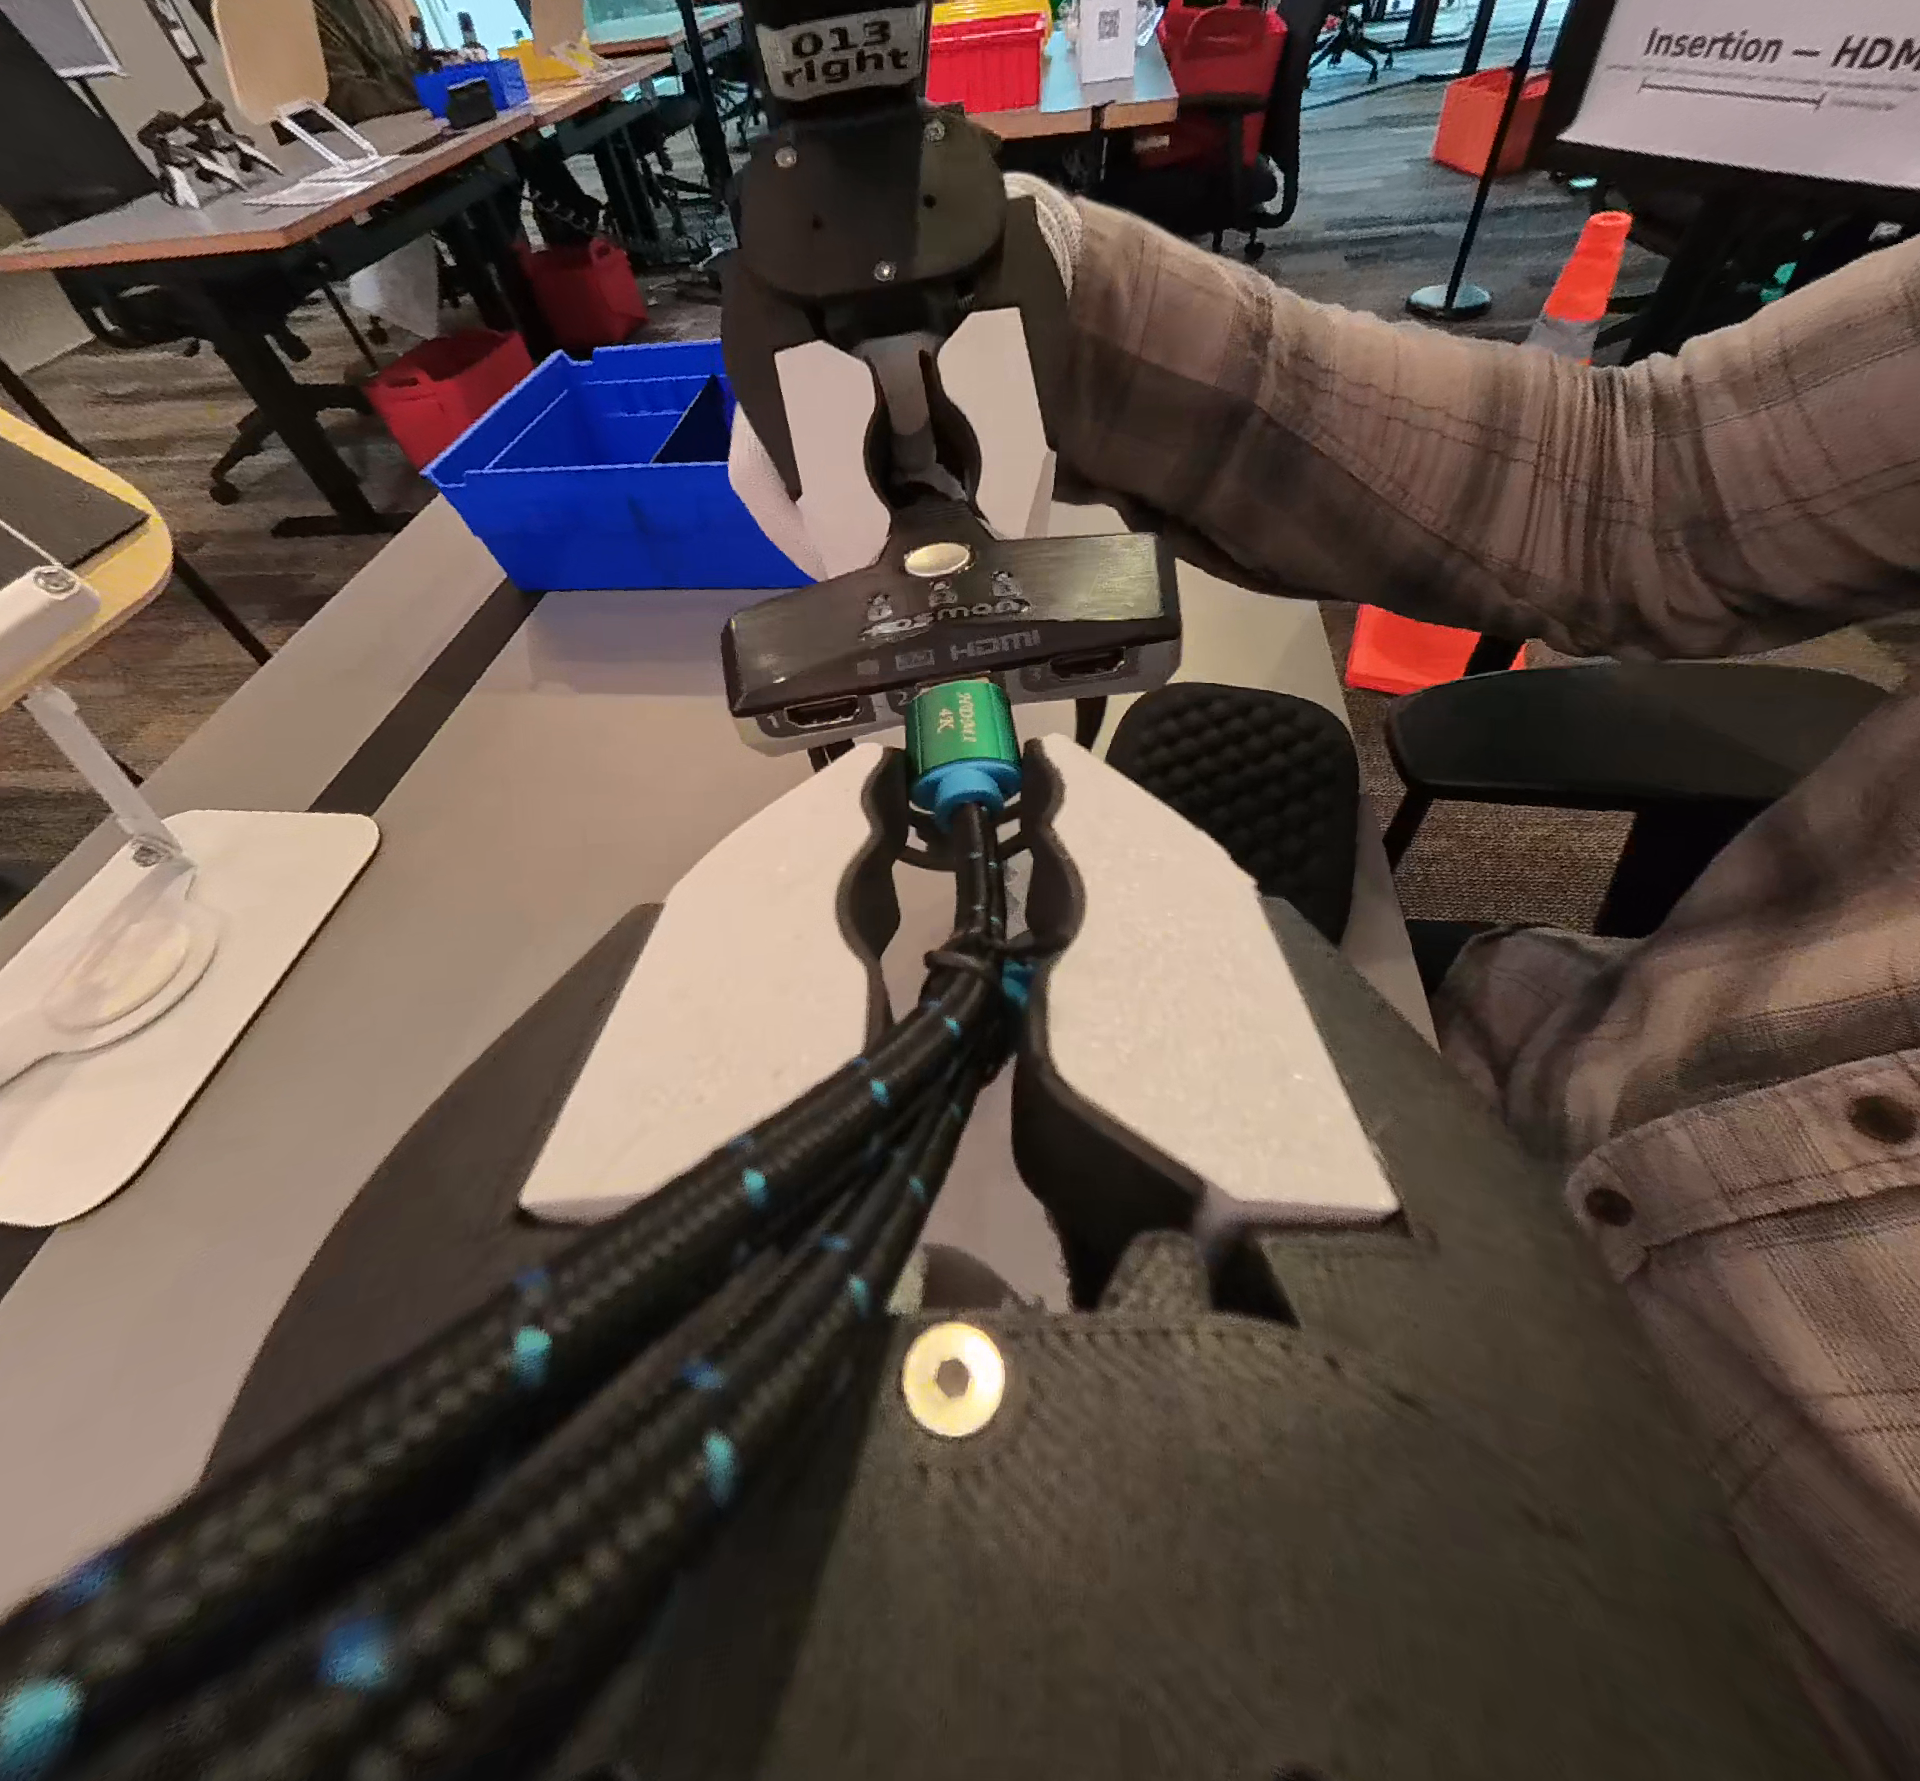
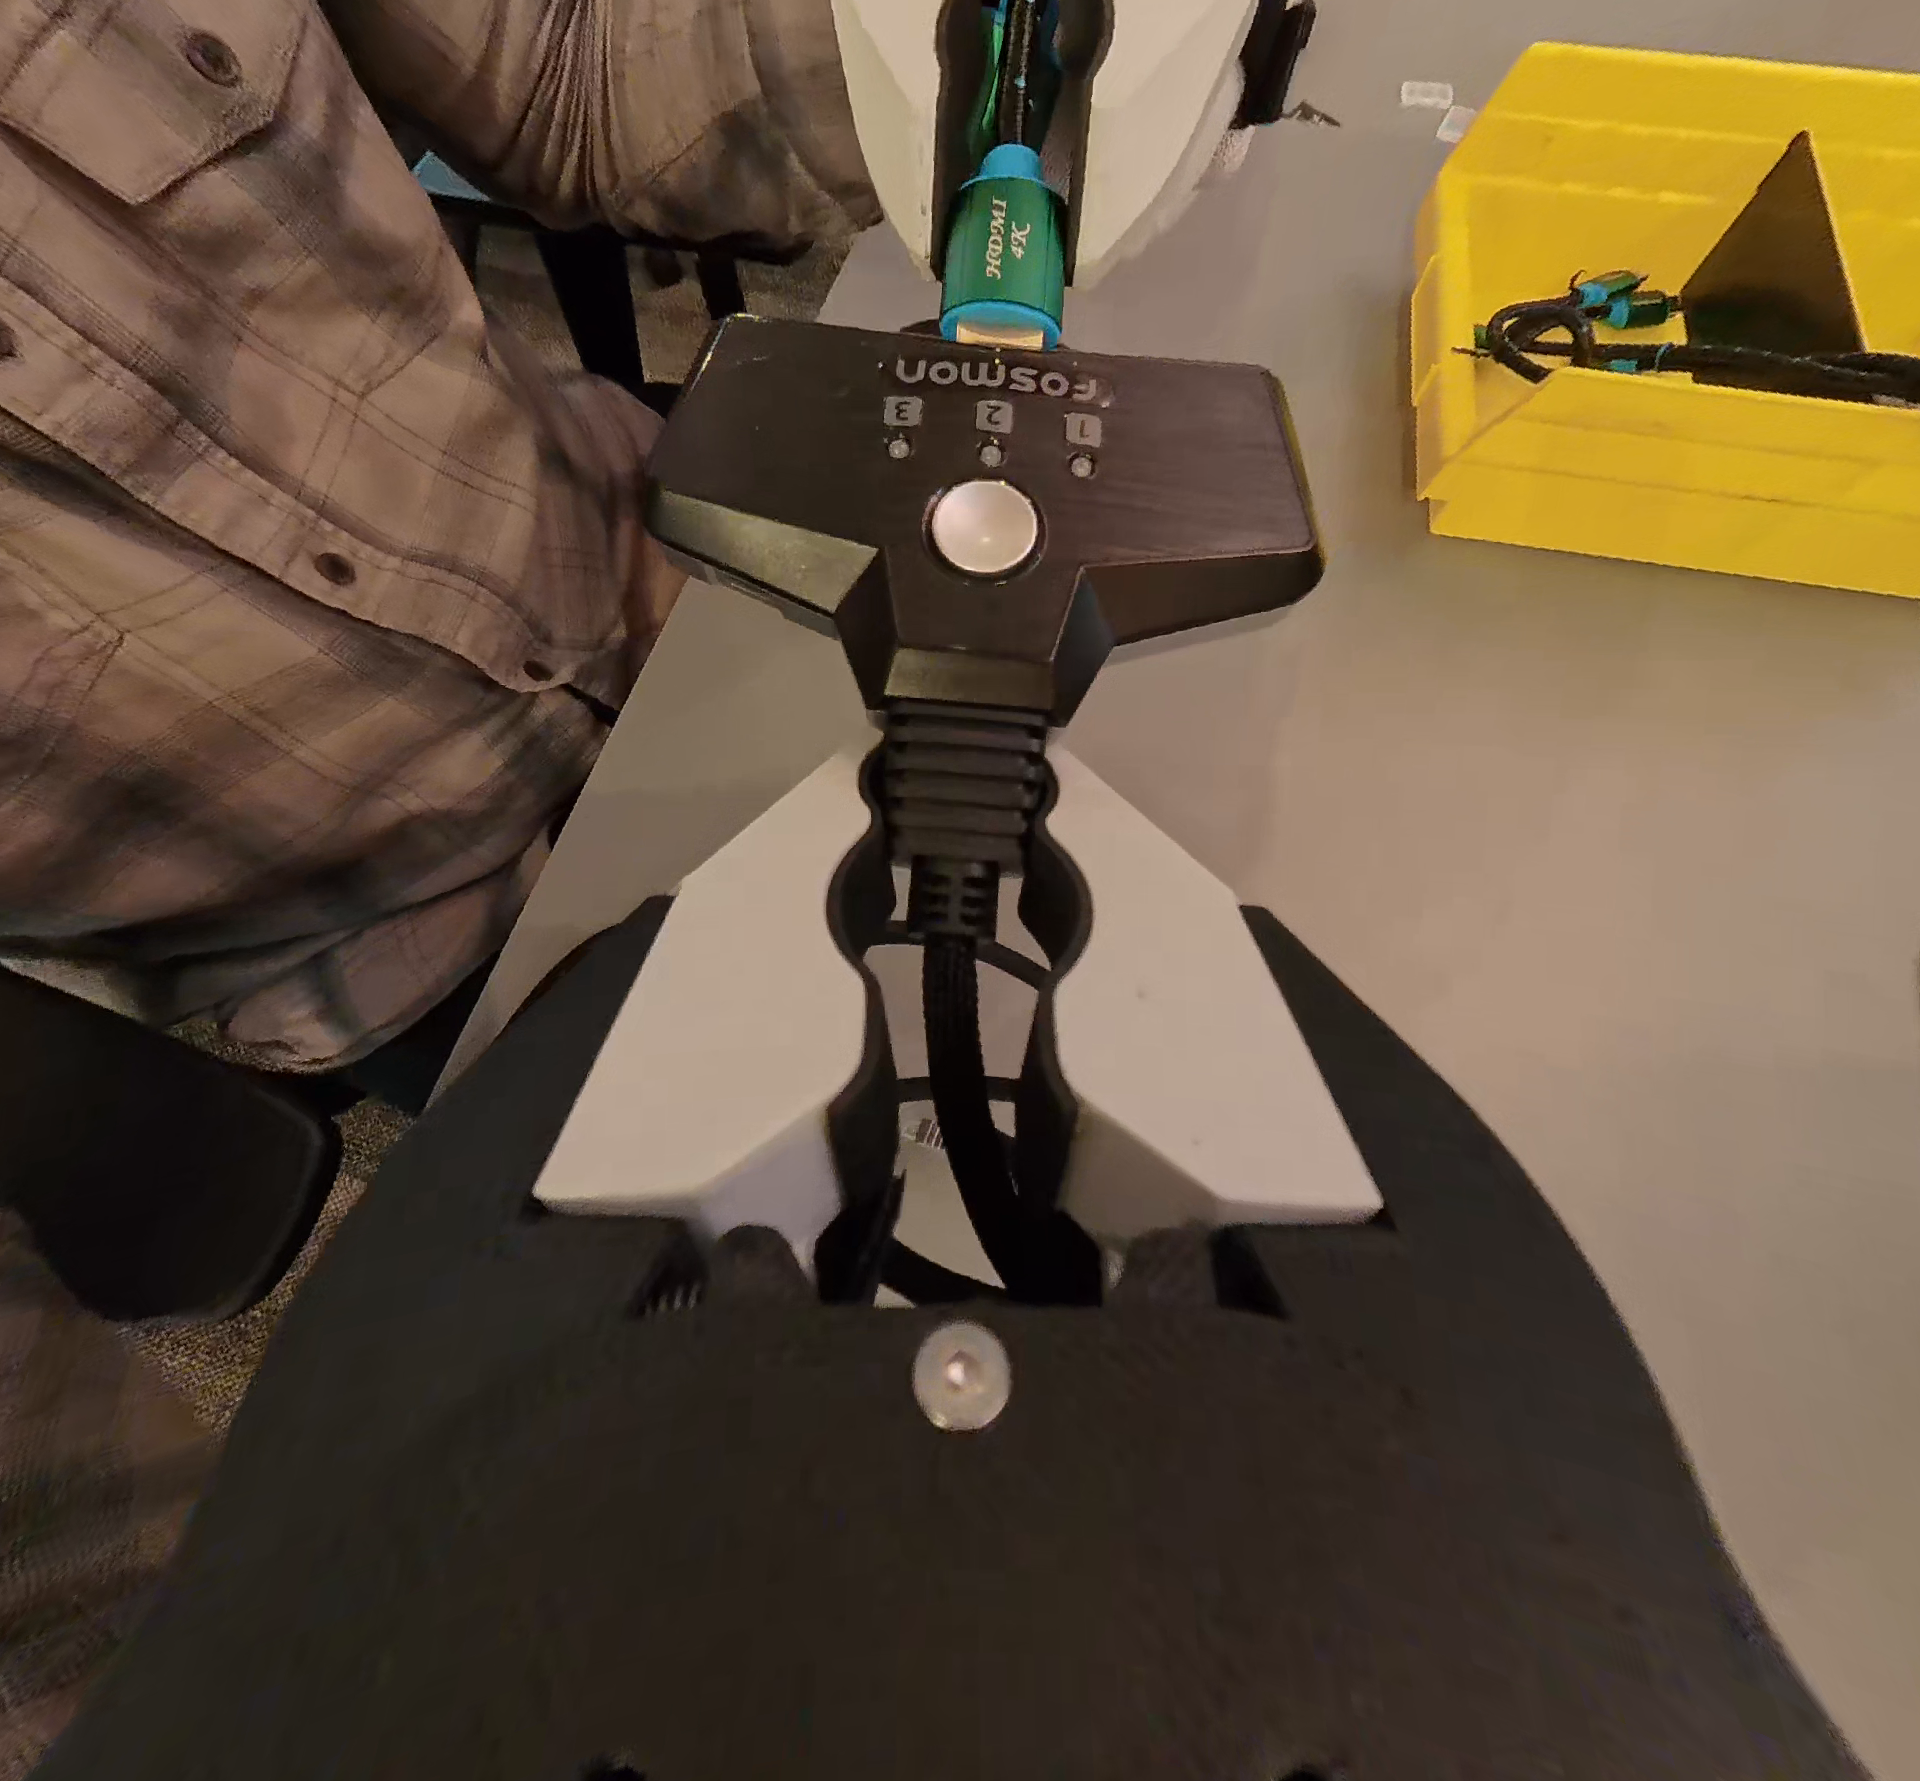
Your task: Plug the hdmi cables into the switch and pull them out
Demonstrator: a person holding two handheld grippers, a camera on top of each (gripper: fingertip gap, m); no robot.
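Observation:
A black HDMI switch (image 1: pixel 956 609) with a silver button is held in the air over the table edge. My right gripper (image 2: pixel 961 786) is shut on the ribbed collar of its tail cable; it also shows opposite me in the left wrist view (image 1: pixel 925 495). A green HDMI plug (image 1: pixel 951 734) on a black braided cable (image 1: pixel 977 900) sits in the switch's middle port; a sliver of metal tip shows in the right wrist view (image 2: pixel 1003 266). My left gripper (image 1: pixel 961 786) is shut on the cable just behind the plug. The two outer ports are empty.
A blue bin (image 1: pixel 603 474) stands on the grey table (image 1: pixel 468 848) beyond the switch. A yellow bin (image 2: pixel 1662 443) to the right holds more braided cables (image 2: pixel 1558 339). A white stand (image 1: pixel 156 952) is at the left, a black chair (image 1: pixel 1247 775) and a plaid sleeve (image 1: pixel 1455 464) at the right. Spacing between my two grippers at the tips: around 8 centimetres.

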